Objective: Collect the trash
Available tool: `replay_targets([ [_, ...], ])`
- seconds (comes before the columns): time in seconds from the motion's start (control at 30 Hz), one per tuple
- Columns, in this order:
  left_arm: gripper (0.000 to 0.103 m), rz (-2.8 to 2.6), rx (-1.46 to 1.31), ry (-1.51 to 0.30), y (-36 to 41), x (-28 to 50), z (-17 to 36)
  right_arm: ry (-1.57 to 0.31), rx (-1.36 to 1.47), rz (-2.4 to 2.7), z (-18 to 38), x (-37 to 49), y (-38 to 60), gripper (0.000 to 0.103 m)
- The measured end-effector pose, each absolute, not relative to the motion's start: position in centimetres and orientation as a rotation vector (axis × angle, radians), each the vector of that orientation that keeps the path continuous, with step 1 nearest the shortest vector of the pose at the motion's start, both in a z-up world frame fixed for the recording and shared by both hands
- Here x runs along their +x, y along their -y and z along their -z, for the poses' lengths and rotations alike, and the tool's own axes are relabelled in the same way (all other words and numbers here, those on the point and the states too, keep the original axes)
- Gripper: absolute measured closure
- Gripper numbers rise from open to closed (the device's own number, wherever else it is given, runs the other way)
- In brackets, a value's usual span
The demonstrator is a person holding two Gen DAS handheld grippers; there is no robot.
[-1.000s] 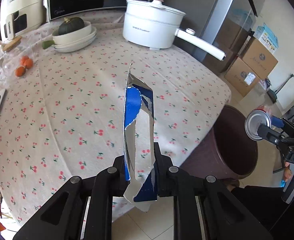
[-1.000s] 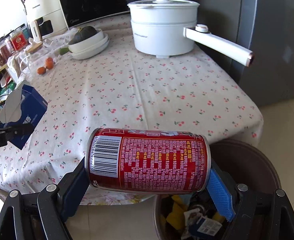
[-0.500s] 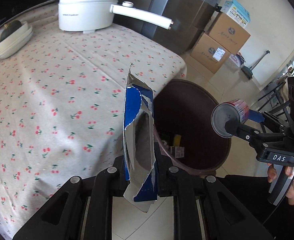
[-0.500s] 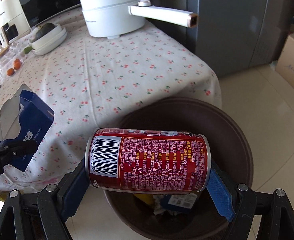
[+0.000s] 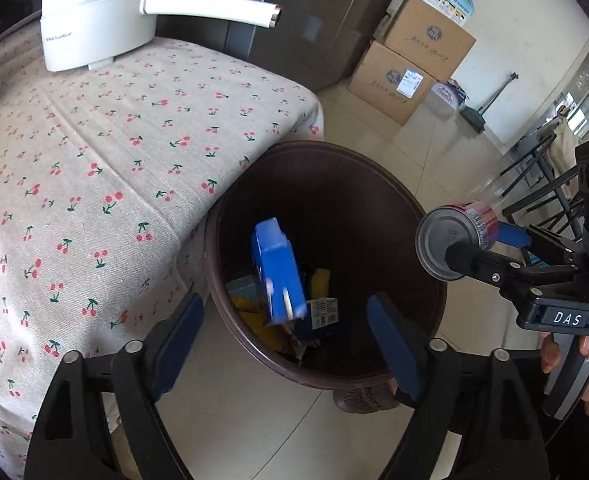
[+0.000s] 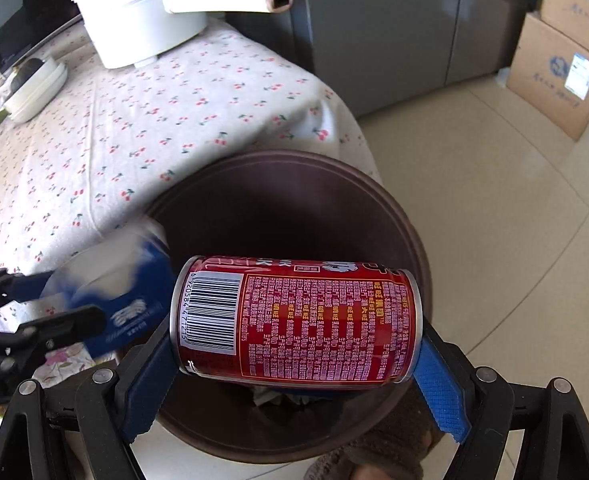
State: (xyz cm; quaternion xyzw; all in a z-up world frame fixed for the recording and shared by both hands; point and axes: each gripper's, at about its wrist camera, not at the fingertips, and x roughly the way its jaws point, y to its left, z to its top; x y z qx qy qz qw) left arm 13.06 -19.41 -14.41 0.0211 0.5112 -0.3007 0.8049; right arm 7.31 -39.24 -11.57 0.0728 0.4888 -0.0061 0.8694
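Left tool [image 5: 282, 344] has just sprung wide open, and the torn blue carton [image 5: 278, 276] it held a second ago drops into the brown bin [image 5: 414, 216] beside the desk [image 5: 94, 152]. Right tool [image 6: 294, 364] clamps the red can [image 6: 294, 320] above the bin, next to go.

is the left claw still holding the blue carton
No, the left claw has just been opening and gapes empty, while the blue carton drops into the bin.

Both wrist cameras look steeply down, close over the brown bin [image 5: 326, 376] [image 6: 410, 216]; the left views from bench [image 5: 94, 160] side, and both share bin and bench corner.
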Motion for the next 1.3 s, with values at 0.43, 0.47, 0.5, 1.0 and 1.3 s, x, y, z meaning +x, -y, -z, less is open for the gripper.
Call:
replay_targets([
  [0.43, 0.002, 0.426, 0.104, -1.018, 14.5, 11.8, 12.7, -1.004, 0.187, -0.023, 11.3, 8.3, 37.5, 0.000],
  [0.47, 0.002, 0.411, 0.102, -1.001, 14.0, 11.5, 12.3, -0.993, 0.181, -0.024, 11.0, 8.3, 37.3, 0.000],
  [0.5, 0.002, 0.396, 0.098, -0.984, 13.5, 11.2, 11.9, -0.985, 0.174, -0.028, 10.9, 8.2, 37.0, 0.000],
  [1.0, 0.002, 0.132, 0.005, -0.741, 6.4, 2.0, 4.7, -0.779, -0.011, -0.029, 6.5, 2.7, 30.1, 0.000],
  [1.3, 0.000, 0.005, -0.060, -0.667, 2.4, -2.3, 3.8, -0.636, -0.038, -0.002, 4.3, -1.8, 27.1, 0.000],
])
